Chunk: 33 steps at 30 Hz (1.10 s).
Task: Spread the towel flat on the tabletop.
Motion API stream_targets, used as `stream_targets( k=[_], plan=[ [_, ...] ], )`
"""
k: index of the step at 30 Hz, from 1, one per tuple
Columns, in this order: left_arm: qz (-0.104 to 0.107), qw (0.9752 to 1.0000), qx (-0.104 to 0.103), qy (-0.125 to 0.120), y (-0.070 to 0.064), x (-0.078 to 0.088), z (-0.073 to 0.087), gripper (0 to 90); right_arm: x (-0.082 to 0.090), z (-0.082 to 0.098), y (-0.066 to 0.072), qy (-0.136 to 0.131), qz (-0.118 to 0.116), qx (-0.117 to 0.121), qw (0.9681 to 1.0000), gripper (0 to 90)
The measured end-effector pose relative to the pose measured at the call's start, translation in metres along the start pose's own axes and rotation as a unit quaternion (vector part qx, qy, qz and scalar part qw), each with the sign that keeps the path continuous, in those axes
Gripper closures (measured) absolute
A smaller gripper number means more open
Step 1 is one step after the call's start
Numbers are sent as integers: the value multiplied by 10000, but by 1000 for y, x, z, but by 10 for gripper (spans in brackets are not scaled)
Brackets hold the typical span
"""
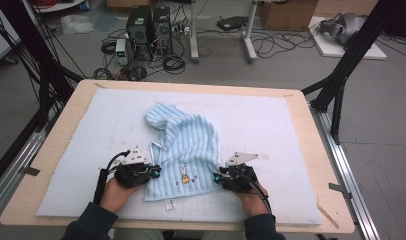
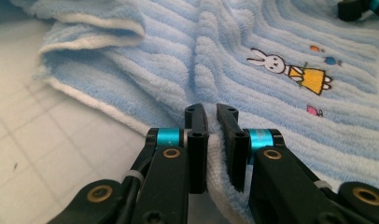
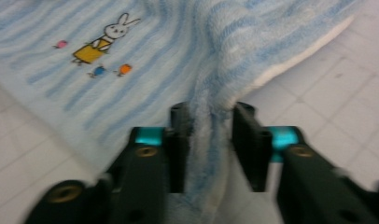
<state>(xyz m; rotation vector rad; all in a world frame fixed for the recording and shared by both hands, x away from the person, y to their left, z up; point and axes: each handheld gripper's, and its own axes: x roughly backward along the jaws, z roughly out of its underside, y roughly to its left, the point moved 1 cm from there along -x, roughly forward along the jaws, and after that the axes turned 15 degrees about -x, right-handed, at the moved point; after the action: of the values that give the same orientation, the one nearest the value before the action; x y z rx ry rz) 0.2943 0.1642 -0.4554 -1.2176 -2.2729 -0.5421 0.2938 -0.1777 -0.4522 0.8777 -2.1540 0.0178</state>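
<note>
The light-blue striped terry towel with the bunny patch (image 1: 183, 150) lies rumpled on the white padded table (image 1: 271, 125). Left tool (image 2: 211, 122) and right tool (image 3: 210, 123) are each clamped on a near edge. It's soft, floppy stuff, so it'll sag; the hemmed corners look like the best grab spots.

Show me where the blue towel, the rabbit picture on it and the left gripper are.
blue towel (image 1: 183, 135): high view, middle of the striped cloth.
rabbit picture (image 2: 290, 67): left gripper view, on the rabbit's yellow dress.
left gripper (image 2: 212, 140): left gripper view, between its jaw tips, on the towel's edge.
</note>
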Motion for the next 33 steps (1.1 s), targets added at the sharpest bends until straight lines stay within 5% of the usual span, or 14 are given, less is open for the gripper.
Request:
stream_targets(
  k=[3,14,18,19,20,21,26,33],
  plan=[
    [37,10000,-13,-29,-5,6,5,825,1,2,4,112,-147,-246,9995,832],
    [475,9988,-110,-15,-24,27,15,820,22,26,28,461,-484,128,9977,830],
    [408,9990,-56,-157,-24,33,15,727,27,24,30,224,-518,66,9984,607],
    [126,9994,108,-297,-20,36,13,642,28,20,27,-5,-457,-66,9989,497],
    [126,9994,108,-297,-20,36,13,562,29,16,22,-232,-426,-262,9985,449],
    [-118,9990,218,-383,-14,38,11,506,30,11,18,-415,-395,-415,9975,417],
    [-538,9952,495,-656,8,44,7,432,20,-16,-5,-991,23,-706,9926,378],
    [-791,9916,667,-776,35,42,3,428,-13,-48,-10,-729,397,-668,9943,528]
  ],
)
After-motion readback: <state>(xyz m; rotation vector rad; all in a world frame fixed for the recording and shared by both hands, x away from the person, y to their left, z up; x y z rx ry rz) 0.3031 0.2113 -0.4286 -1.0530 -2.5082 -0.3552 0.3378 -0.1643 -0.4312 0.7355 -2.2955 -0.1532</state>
